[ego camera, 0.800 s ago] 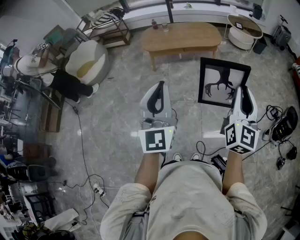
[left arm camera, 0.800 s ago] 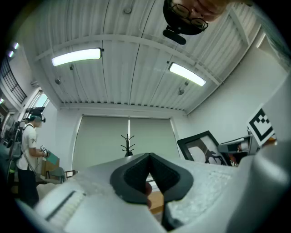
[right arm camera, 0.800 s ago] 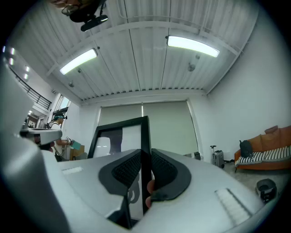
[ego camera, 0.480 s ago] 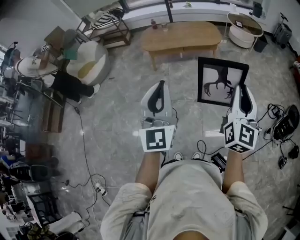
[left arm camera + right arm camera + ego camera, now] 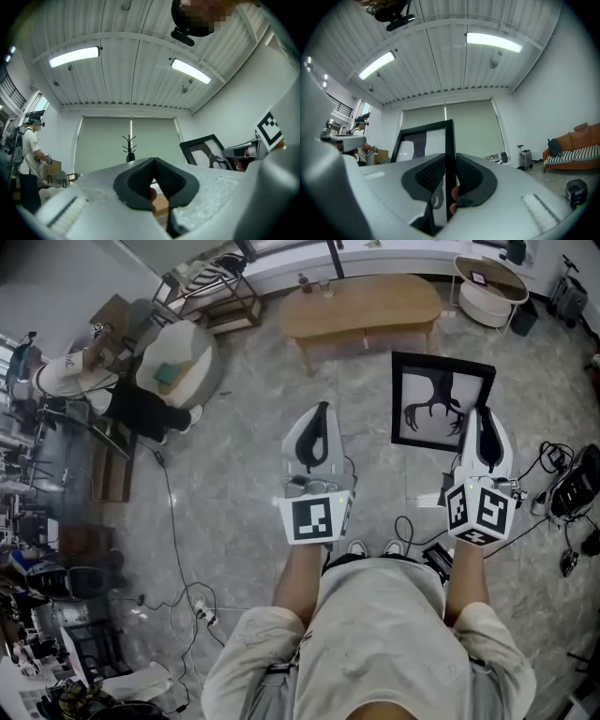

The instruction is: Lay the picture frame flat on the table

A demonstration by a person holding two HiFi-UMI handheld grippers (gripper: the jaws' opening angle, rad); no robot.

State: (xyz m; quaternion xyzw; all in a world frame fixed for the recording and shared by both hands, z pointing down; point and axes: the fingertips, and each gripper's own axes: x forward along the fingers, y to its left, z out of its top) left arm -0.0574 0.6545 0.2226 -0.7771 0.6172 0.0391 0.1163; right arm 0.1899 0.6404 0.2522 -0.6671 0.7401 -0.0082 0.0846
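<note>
A black picture frame [image 5: 441, 399] with a dark antler print hangs upright above the floor, held by its right edge in my right gripper [image 5: 480, 420]. In the right gripper view the frame's thin edge [image 5: 449, 150] runs up between the pads, which are shut on it. My left gripper [image 5: 321, 411] floats beside it at the left, shut with nothing in it. The left gripper view shows the same frame [image 5: 206, 151] off to the right. Ahead stands a long wooden coffee table [image 5: 361, 306] with small items at its back edge.
A white armchair [image 5: 178, 371] and a person in a white shirt [image 5: 66, 376] are at the left. A round white side table [image 5: 489, 294] stands at the back right. Cables [image 5: 178, 549] cross the marble floor, with black gear [image 5: 567, 493] at the right.
The frame stays held in the right gripper and has drifted slightly left and farther forward. The person at the left has shifted by the armchair. The left gripper has hardly moved.
</note>
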